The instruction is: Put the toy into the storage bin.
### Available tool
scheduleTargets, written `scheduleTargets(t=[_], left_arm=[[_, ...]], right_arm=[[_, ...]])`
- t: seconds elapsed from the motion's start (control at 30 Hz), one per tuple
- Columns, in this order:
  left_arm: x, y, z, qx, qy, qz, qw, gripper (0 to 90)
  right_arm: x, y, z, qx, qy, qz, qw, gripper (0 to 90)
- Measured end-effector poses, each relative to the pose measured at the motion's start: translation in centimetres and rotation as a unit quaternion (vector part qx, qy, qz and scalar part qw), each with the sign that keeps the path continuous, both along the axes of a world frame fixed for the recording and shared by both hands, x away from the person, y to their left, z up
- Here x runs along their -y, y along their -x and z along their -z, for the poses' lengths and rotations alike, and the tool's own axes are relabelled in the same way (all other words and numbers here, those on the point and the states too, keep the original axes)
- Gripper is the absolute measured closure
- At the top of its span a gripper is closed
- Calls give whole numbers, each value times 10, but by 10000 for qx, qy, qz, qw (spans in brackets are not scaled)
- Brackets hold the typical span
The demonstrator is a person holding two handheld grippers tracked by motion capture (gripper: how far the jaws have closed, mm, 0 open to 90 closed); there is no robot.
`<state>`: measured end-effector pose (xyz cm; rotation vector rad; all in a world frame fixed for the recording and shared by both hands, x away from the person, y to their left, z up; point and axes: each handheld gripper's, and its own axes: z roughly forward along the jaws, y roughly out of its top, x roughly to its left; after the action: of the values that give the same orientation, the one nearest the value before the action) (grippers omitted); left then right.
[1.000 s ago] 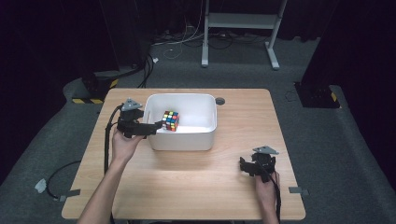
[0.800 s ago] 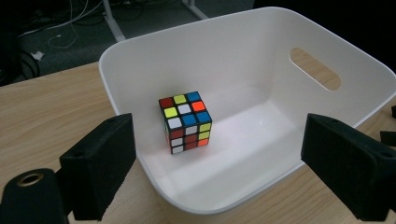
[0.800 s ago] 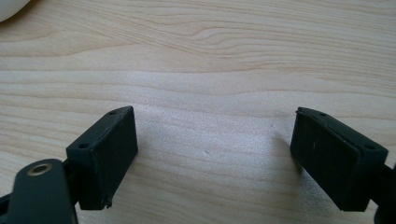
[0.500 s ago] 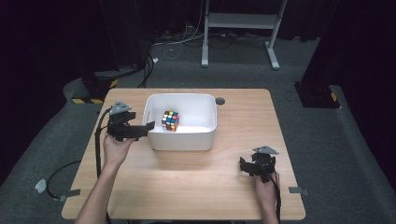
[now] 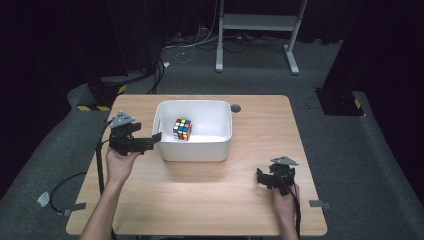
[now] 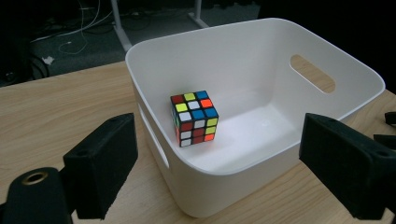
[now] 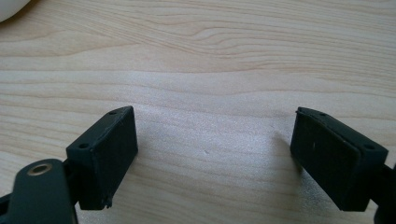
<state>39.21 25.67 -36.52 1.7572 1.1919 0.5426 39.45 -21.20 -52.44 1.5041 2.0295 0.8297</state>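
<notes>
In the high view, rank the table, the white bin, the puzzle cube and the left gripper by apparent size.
1. table
2. white bin
3. left gripper, clearly smaller than the bin
4. puzzle cube, the smallest, lying inside the bin

Left gripper (image 5: 150,142) pulled back from white bin (image 5: 220,150) to its left side (jaws wide).

The table (image 5: 200,200) is evenly lit from above while the room behind falls off to near black; shadows are soft and short — a faint one under the bin (image 5: 194,150); the bin's white floor glares mildly in the left gripper view; the high view is slightly soft; both gripper views blur a little at the near pads (image 7: 105,154), sharper farther off.
</notes>
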Motion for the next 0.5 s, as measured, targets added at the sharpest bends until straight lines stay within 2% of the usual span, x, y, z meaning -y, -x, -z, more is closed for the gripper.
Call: scheduleTargets(t=[0.03,0.07,0.17,0.2,0.23,0.5], left_arm=[[-1,1,1,-2,0,-5,10000,118],[-4,2,0,-57,-143,86,9998,118],[-7,5,2,-65,-137,73,9999,118],[-6,5,4,-27,-23,-4,10000,118],[-8,6,3,-74,-122,63,9999,118],[-15,13,7,-63,-51,22,10000,119]], right_arm=[[0,0,0,0,0,-2,10000,144],[0,0,0,2,1,-5,10000,144],[0,0,0,1,1,-1,10000,145],[0,0,0,0,1,-1,10000,144],[0,0,0,0,0,-2,10000,144],[0,0,0,1,1,-2,10000,144]])
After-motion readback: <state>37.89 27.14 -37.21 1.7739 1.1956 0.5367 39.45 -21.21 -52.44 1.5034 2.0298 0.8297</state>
